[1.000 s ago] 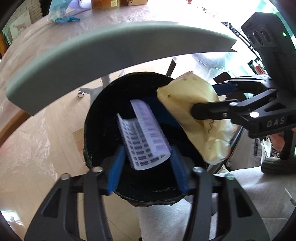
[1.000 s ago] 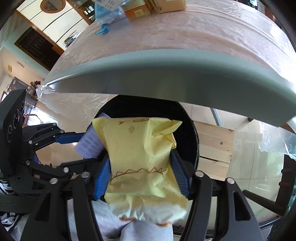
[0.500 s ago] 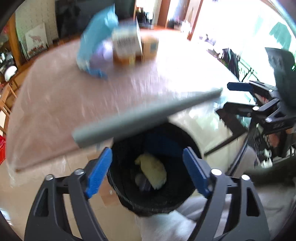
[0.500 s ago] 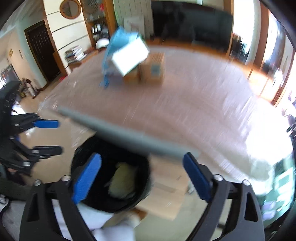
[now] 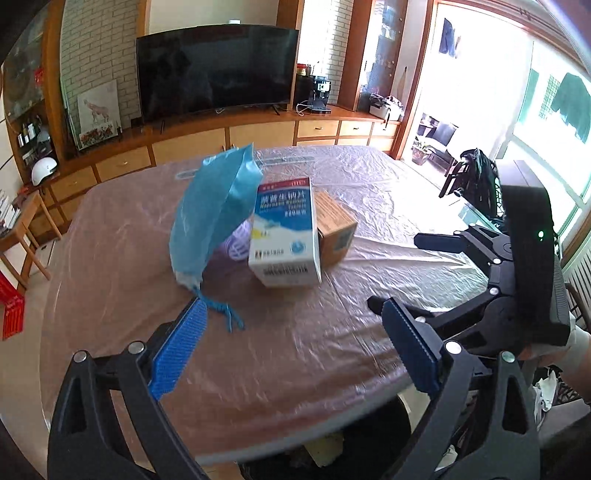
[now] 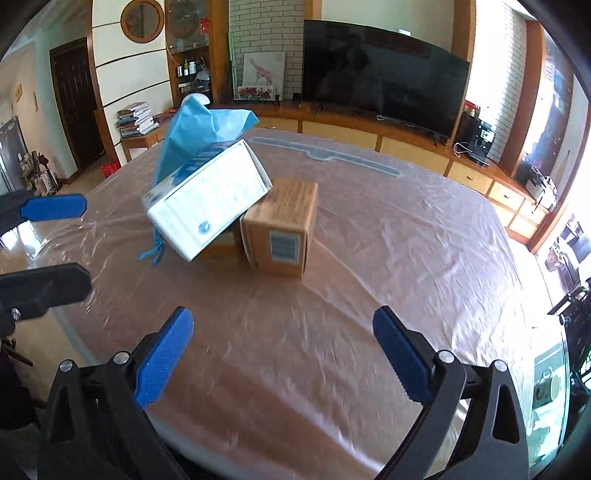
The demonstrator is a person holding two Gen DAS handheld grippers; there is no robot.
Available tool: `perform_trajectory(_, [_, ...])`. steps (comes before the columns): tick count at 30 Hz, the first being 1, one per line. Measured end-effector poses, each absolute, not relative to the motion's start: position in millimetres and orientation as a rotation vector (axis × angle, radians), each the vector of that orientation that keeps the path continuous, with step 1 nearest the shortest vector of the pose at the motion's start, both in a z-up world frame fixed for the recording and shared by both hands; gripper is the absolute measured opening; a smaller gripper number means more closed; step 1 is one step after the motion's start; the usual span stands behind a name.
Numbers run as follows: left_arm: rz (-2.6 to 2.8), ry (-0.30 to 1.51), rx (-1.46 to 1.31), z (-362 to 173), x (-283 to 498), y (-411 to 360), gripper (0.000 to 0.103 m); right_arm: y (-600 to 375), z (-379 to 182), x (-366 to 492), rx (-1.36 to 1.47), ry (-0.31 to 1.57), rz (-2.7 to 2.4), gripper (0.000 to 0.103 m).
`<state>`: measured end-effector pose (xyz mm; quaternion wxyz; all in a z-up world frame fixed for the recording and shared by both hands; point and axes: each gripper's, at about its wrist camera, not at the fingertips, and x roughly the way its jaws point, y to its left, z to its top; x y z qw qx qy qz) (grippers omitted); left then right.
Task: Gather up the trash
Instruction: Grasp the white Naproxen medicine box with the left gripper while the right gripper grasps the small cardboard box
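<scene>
Leaning white box (image 6: 207,201) tilts on brown carton (image 6: 282,229); both hand-held grippers opening, empty

Table (image 6: 369,258) under glossy plastic film; brown cardboard box (image 6: 284,225).

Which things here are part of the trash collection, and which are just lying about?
Job:
- blue bag
- white box
- brown box
- bin with yellow wrapper, under the table edge
- left gripper and right gripper, jaws opening, nothing between them

Lying about:
- TV
- helmet
- books
- clock
- picture
</scene>
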<state>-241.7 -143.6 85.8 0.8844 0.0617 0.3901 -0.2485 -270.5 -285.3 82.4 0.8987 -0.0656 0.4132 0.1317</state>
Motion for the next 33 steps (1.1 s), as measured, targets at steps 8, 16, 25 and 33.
perform_trajectory(8, [-0.563,0.864,0.081,77.3,-205.2,-151.2,0.096,-284.9,72.4,-234.2,-0.060,0.880,0.330,0.096])
perform_trajectory(16, [-0.594,0.900,0.038,70.9,-183.1,-156.0,0.094,-282.2,63.6,-216.3,0.005,0.907,0.362,0.091])
perform_trajectory(25, [-0.602,0.968,-0.017,54.1,-174.6,-141.3,0.079,-275.4,58.1,-210.5,0.025,0.945,0.389,0.076])
perform_trajectory(33, [-0.574,0.972,-0.055,55.2,-192.1,-121.1,0.079,-263.1,63.0,-212.0,-0.028,0.934,0.387,0.078])
